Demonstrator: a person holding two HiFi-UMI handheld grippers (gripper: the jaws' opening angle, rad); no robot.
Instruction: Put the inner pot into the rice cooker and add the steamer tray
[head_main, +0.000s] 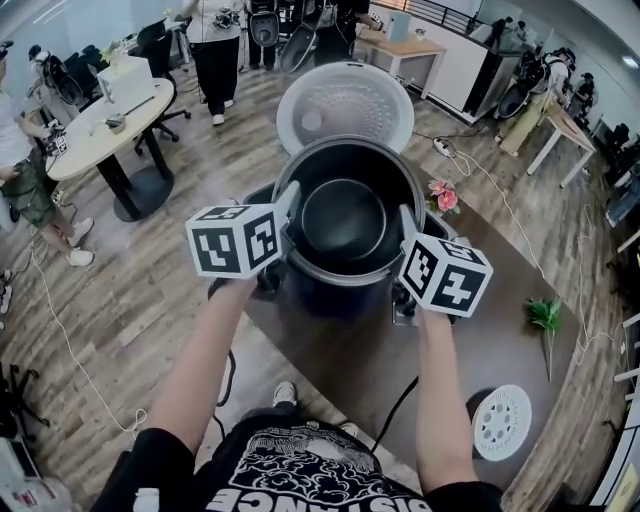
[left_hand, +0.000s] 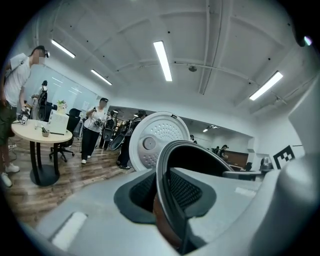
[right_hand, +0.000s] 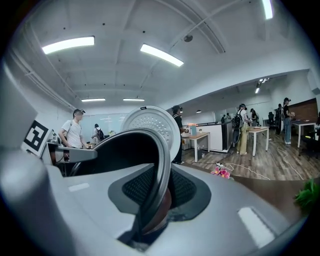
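The left gripper (left_hand: 167, 200) is clamped on the left rim of the pot (head_main: 345, 215), and the right gripper (right_hand: 155, 195) is clamped on its right rim. The pot hangs level between them over the cooker (head_main: 330, 292), perhaps partly inside; the head view does not settle it. The lid (head_main: 345, 105) stands open behind. The tray (head_main: 502, 422) lies on the table (head_main: 470, 330), well apart to the right.

Place: open-plan office or lab workspace.
Floor: wood-look planks (head_main: 150, 300), with a loose cable (head_main: 75, 360) trailing across them.
Furniture: round white table (head_main: 85, 150), office chair (head_main: 158, 45), wooden desk (head_main: 410, 50).
Ceiling: long strip lights (left_hand: 162, 61).
People: several standing around (head_main: 215, 50).
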